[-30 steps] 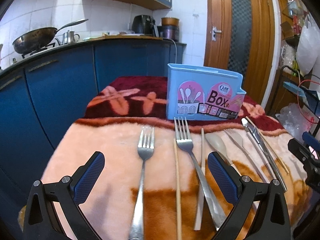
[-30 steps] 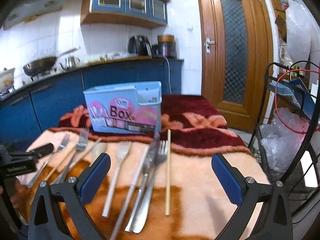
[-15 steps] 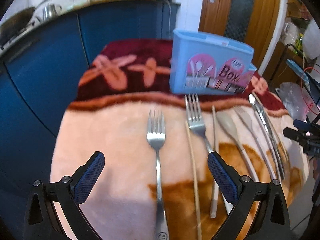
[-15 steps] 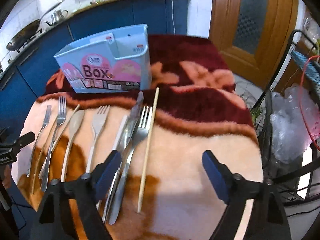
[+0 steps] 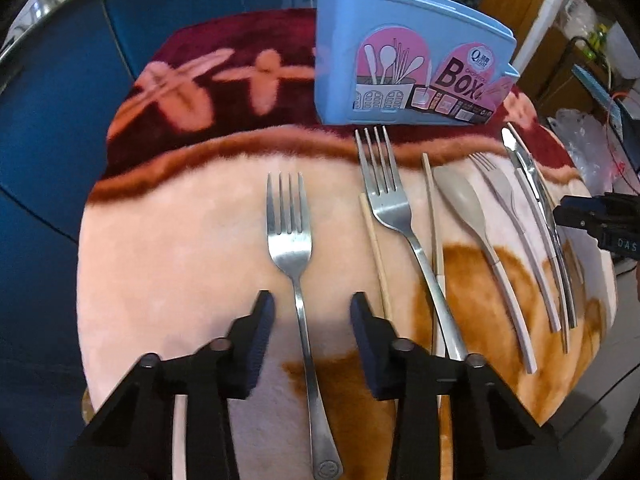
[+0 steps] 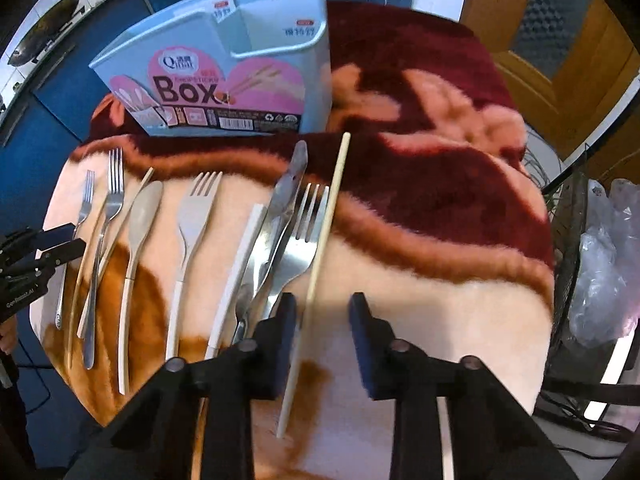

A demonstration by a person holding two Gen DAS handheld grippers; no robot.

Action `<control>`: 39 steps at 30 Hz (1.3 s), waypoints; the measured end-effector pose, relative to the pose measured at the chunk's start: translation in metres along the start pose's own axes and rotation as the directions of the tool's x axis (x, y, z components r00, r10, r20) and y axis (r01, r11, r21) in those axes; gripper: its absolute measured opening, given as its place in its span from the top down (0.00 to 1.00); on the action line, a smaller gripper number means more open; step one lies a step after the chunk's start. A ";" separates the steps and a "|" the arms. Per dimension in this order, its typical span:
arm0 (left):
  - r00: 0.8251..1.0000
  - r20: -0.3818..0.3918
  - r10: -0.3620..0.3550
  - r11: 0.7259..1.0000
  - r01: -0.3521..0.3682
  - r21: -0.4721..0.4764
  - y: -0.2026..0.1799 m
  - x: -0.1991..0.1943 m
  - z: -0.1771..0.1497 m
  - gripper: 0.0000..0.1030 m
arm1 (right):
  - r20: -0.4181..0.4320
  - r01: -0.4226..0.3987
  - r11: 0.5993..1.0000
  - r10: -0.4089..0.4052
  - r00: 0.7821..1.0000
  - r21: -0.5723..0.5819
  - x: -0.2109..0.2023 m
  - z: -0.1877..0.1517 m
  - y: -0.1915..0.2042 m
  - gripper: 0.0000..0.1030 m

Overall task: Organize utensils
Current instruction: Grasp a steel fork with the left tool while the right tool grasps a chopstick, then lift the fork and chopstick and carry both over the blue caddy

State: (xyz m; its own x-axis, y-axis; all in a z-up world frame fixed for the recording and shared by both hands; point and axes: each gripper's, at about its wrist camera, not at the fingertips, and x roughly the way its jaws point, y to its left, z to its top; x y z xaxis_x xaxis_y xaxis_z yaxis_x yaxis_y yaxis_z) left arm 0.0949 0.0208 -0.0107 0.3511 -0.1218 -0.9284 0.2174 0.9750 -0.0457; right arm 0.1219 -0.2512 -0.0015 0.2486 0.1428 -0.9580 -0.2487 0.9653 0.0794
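Note:
A blue utensil box (image 5: 404, 72) stands at the back of a blanket-covered table; it also shows in the right wrist view (image 6: 232, 80). Several utensils lie in a row before it. My left gripper (image 5: 312, 312) is open, its jaws on either side of the handle of the leftmost steel fork (image 5: 292, 240), low over the blanket. My right gripper (image 6: 322, 316) is open, its jaws straddling a wooden chopstick (image 6: 324, 240) at the right end of the row, beside a steel fork (image 6: 298, 248) and a knife (image 6: 280, 216).
A second steel fork (image 5: 392, 208), chopsticks (image 5: 374, 248), a beige spoon (image 5: 464, 208) and a beige fork (image 5: 504, 200) lie between the grippers. Blue cabinets (image 5: 60, 100) stand to the left. A wire rack with plastic bags (image 6: 600, 260) is at the right.
Both grippers have dropped toward the table and narrowed their jaws. The left now straddles the leftmost fork, the right straddles the chopstick.

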 end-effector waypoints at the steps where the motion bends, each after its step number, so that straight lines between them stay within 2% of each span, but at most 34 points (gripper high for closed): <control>1: 1.000 -0.012 -0.012 1.000 0.012 0.004 -0.001 0.000 0.001 0.73 | -0.012 0.004 1.000 -0.005 1.000 -0.011 0.001 0.003 0.001 0.73; 4: 0.999 -0.046 -0.024 1.000 0.025 0.019 -0.003 0.004 0.006 0.76 | -0.052 -0.009 1.000 0.008 0.999 -0.011 0.005 0.011 0.003 0.72; 8: 0.998 -0.050 -0.026 0.999 0.027 0.030 -0.004 0.006 0.011 0.79 | -0.079 -0.033 0.999 0.034 0.996 0.017 0.012 0.026 0.000 0.72; 10: 0.999 -0.041 -0.027 0.999 0.028 0.027 -0.003 0.007 0.011 0.82 | -0.069 -0.035 0.999 0.036 0.997 0.020 0.012 0.030 -0.001 0.74; 12: 0.999 -0.026 -0.039 0.999 0.039 0.013 -0.001 0.006 0.010 0.90 | -0.047 -0.034 0.999 0.035 0.998 0.020 0.011 0.031 -0.002 0.77; 13: 0.998 -0.019 -0.053 0.999 0.053 0.003 0.001 0.005 0.010 0.93 | -0.029 -0.030 0.999 0.031 0.999 0.021 0.010 0.030 -0.002 0.82; 15: 0.995 0.000 -0.098 0.994 0.097 -0.040 0.008 0.003 0.006 0.97 | 0.003 -0.032 0.999 0.032 0.999 0.035 0.007 0.026 -0.008 0.92; 16: 0.994 0.012 -0.107 0.993 0.108 -0.056 0.009 0.002 0.004 0.97 | 0.018 -0.040 0.998 0.039 0.999 0.052 0.005 0.024 -0.012 0.94; 20: 0.989 0.099 -0.108 0.992 0.114 -0.055 0.008 -0.013 -0.008 0.97 | 0.081 -0.063 0.993 0.055 0.995 0.095 -0.003 0.001 -0.021 0.94; 25: 0.969 0.219 -0.109 0.991 0.122 -0.046 0.006 -0.039 -0.014 0.97 | 0.184 -0.075 0.991 0.053 0.981 0.114 -0.028 -0.014 -0.021 0.94; 27: 0.955 0.278 -0.102 0.992 0.117 -0.037 0.006 -0.051 -0.015 0.97 | 0.243 -0.085 0.990 0.056 0.969 0.111 -0.040 -0.017 -0.019 0.94; 30: 0.930 0.358 -0.089 0.994 0.104 -0.023 0.003 -0.066 -0.011 0.97 | 0.340 -0.105 0.991 0.069 0.938 0.088 -0.053 -0.017 -0.006 0.94; 34: 0.890 0.447 -0.086 0.994 0.104 -0.016 -0.003 -0.085 -0.003 0.97 | 0.482 -0.125 0.990 0.080 0.873 0.062 -0.077 -0.020 0.002 0.94; 37: 0.854 0.512 -0.090 0.994 0.111 -0.010 -0.006 -0.099 0.006 0.97 | 0.560 -0.116 0.992 0.068 0.826 0.051 -0.088 -0.017 0.004 0.94; 39: 0.824 0.560 -0.085 0.994 0.105 -0.003 -0.009 -0.111 0.014 0.97 | 0.598 -0.114 0.992 0.062 0.799 0.050 -0.090 -0.012 0.012 0.94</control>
State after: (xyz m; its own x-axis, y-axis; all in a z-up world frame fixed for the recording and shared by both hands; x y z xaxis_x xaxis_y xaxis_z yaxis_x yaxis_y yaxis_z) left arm 0.0666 0.0224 0.0977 0.7808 -0.2876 -0.5547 0.2501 0.9574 -0.1442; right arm 0.0850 -0.2547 0.0827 0.7428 0.3049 -0.5961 -0.2287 0.9523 0.2021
